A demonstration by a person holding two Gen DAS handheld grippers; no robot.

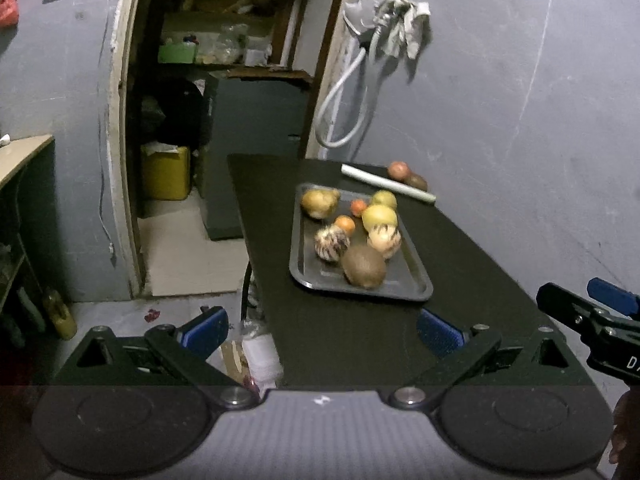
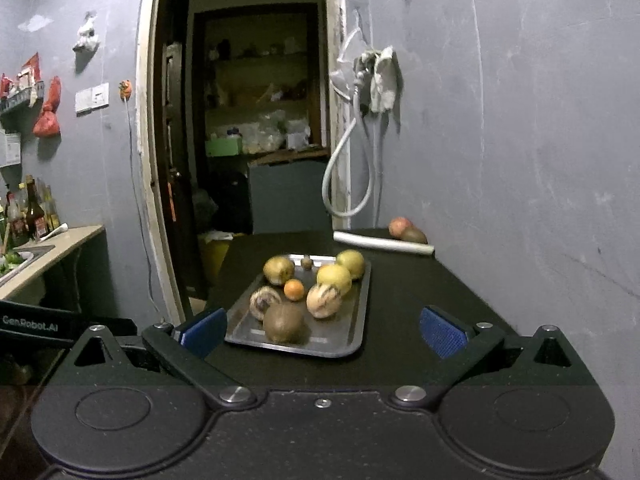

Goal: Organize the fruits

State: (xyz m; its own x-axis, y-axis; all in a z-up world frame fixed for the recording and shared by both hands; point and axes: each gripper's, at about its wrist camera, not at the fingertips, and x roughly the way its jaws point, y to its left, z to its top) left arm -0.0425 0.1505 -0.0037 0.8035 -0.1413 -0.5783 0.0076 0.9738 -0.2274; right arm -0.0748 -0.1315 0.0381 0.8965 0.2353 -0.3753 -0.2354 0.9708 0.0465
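A dark tray (image 1: 416, 294) (image 2: 356, 340) lies on the black table (image 1: 360, 336) (image 2: 400, 280) and holds several fruits: a brown round fruit (image 1: 364, 266) (image 2: 285, 322) at the near end, two striped ones (image 1: 331, 242) (image 2: 323, 300), a small orange (image 1: 345, 224) (image 2: 294, 289) and yellow fruits (image 1: 379, 217) (image 2: 334, 278). Two more fruits (image 1: 406, 174) (image 2: 406, 230) lie at the table's far right, behind a white tube (image 1: 386, 182) (image 2: 382, 243). My left gripper (image 1: 322, 332) is open and empty, short of the tray. My right gripper (image 2: 322, 330) is open and empty, just before the tray; it also shows in the left wrist view (image 1: 592, 320).
A grey wall (image 1: 520, 120) runs along the table's right side, with a hose and rag (image 1: 400, 28) hanging on it. A doorway (image 2: 248, 120) opens beyond the table. A counter with bottles (image 2: 36, 216) stands at the left. Floor clutter (image 1: 260, 356) lies beside the table's left edge.
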